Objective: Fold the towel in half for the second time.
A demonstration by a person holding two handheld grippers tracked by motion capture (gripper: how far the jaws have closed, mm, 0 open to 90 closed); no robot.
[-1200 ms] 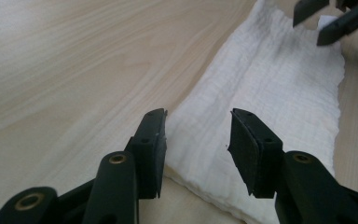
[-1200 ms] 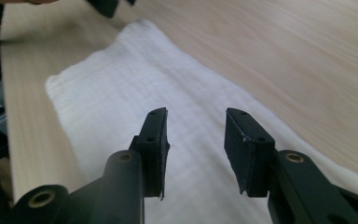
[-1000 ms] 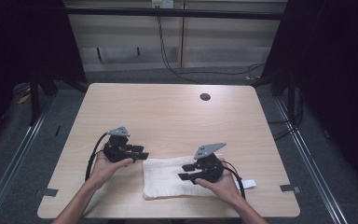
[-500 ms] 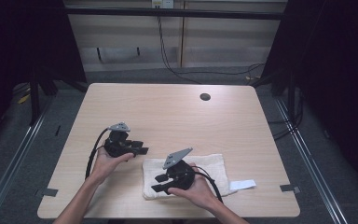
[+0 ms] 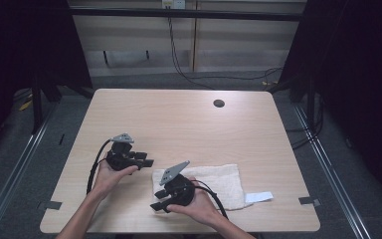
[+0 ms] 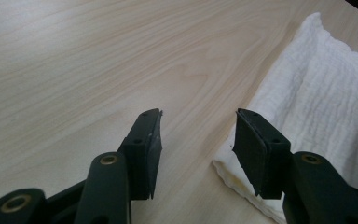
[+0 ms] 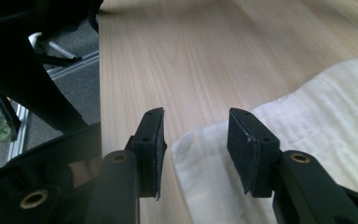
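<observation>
1. High view: left hand-held gripper (image 5: 146,160) sits just off the folded white towel's (image 5: 219,181) left edge, pointing toward it. Its jaws stand apart with nothing between them and have just been opening.
2. Right hand-held gripper (image 5: 158,203) hovers at the towel's near-left corner, nearest of the two. Its empty jaws have been opening too.
3. Towel lies by the counter's (image 5: 179,119) near edge, long axis running left to right.

Black left tool (image 5: 146,162), right tool (image 5: 155,205): grey three-cornered plates, brass screws, trailing cables.
</observation>
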